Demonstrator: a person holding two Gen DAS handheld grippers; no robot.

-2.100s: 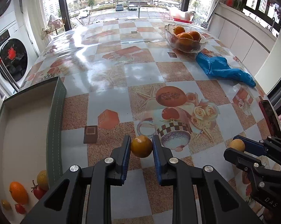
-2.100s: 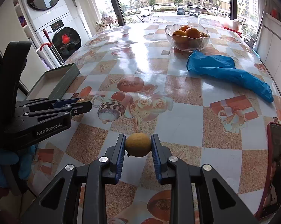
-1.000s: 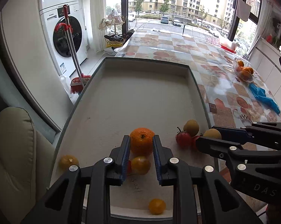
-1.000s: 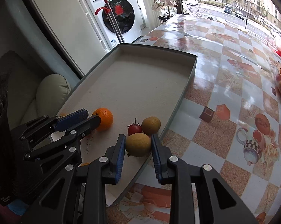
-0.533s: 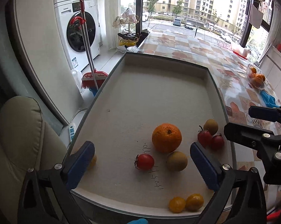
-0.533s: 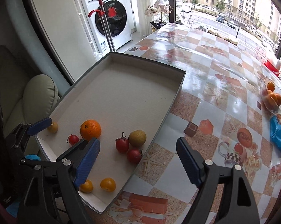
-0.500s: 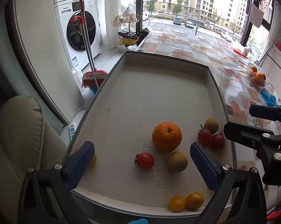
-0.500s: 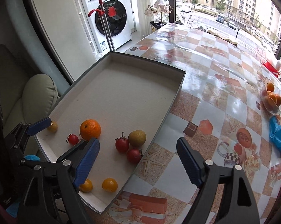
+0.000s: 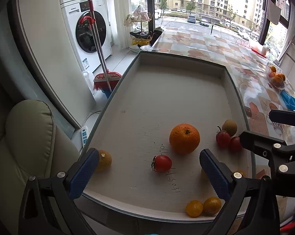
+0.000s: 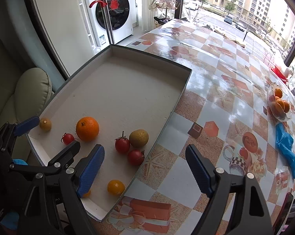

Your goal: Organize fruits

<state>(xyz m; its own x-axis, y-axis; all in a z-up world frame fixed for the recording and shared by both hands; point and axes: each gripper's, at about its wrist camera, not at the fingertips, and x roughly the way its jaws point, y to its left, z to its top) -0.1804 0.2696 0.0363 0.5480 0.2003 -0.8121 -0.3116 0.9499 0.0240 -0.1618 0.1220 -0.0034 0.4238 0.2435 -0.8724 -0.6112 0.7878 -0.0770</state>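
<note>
The shallow grey rectangular cardboard tray (image 10: 178, 99) lies on the patterned tabletop (image 10: 216, 101), its long axis running from 7 toward 1 o'clock in the right wrist view. Near its 7 o'clock end sit a large orange (image 10: 87, 128), small red tomatoes (image 10: 122, 145) and a brownish-green round fruit (image 10: 138, 138). The left gripper (image 9: 148, 173) and right gripper (image 10: 144, 169) hover with fingers wide apart, holding nothing.
</note>
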